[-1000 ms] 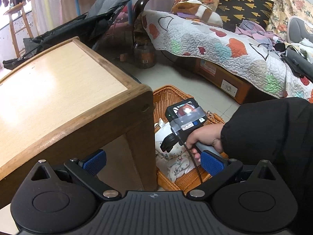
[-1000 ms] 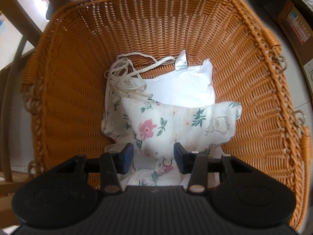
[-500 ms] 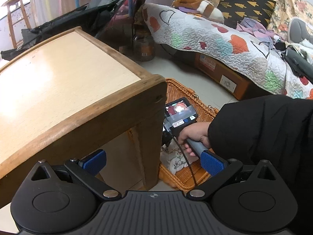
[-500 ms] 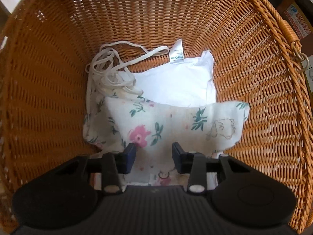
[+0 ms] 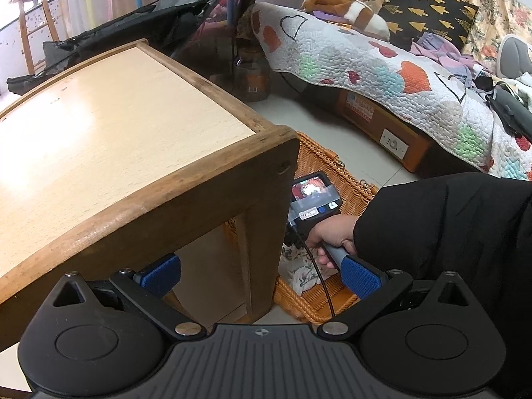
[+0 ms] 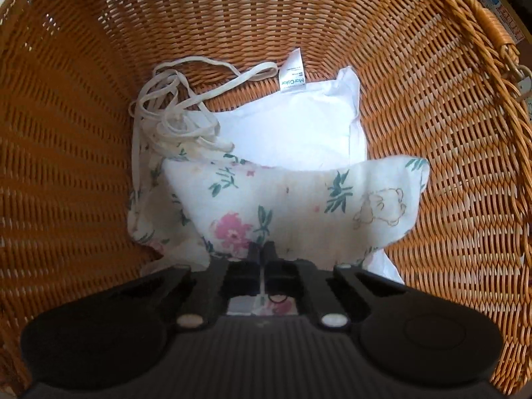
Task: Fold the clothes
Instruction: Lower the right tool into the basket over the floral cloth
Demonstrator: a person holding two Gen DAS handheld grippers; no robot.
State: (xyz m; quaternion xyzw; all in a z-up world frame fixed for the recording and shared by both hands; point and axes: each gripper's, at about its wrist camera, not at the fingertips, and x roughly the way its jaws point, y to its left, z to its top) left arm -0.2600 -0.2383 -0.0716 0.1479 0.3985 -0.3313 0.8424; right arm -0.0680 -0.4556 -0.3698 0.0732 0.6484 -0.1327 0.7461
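My right claw (image 6: 262, 249) was pinched shut on the near edge of the floral garment (image 6: 292, 206) in the wicker basket (image 6: 432, 133); its long axis ran nine to three. My left claw (image 5: 261, 274) gaped wide beside the worktop (image 5: 116, 126).

Left black two-finger gripper with blue pads (image 5: 261, 271): jaws spread wide, gripping nothing, held level. Right black two-finger gripper (image 6: 262, 249): jaws pressed together, pointing downward. Person's right hand (image 5: 327, 237): wrapped around the grey handle. Black sleeve (image 5: 442, 232): covers the forearm to the wrist.
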